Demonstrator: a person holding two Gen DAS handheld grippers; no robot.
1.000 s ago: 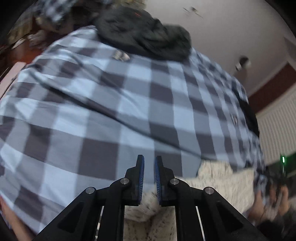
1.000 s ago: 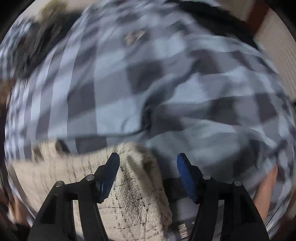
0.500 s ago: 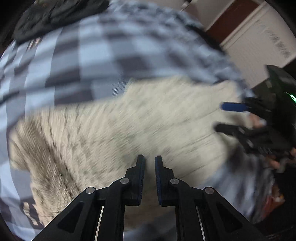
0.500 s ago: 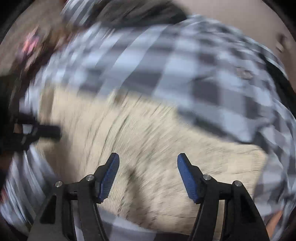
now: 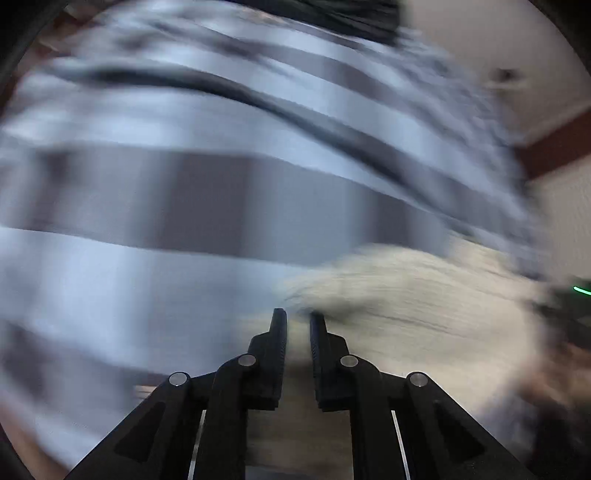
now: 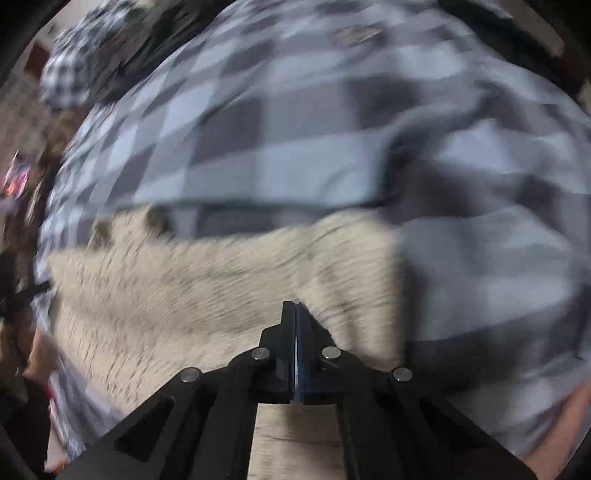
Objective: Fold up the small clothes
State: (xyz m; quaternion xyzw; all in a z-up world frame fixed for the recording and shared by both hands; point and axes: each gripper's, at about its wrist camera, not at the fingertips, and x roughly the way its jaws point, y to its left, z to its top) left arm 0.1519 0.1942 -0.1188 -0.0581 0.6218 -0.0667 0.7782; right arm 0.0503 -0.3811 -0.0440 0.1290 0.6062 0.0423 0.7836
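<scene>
No basket, box or other container shows in either view; everything lies on a blue-and-grey checked bedcover (image 6: 303, 147) that fills most of both frames. At its far edge a dark heap of cloth (image 5: 354, 16) is smeared by motion blur, and in the right wrist view a smaller black-and-white checked cloth (image 6: 70, 79) sits at the upper left.

The cream fuzzy garment (image 6: 207, 291) lies spread on the bedcover, close under both tools. It is pale beige with fine dark flecks and a nubbly pile, one straight edge running down its right side in the right wrist view; a fold of the cover overlaps its far edge. In the left wrist view the same garment (image 5: 413, 295) reaches from the tool tips away to the right, heavily blurred.

The left gripper (image 5: 297, 318) points steeply down at the garment's left end, its jaws drawn nearly together with a narrow slit between them; whether cloth is caught there I cannot tell. The right gripper (image 6: 295, 307) has just been closing and its jaws now press flat together over the garment, tips at the pile, with no cloth seen between them
</scene>
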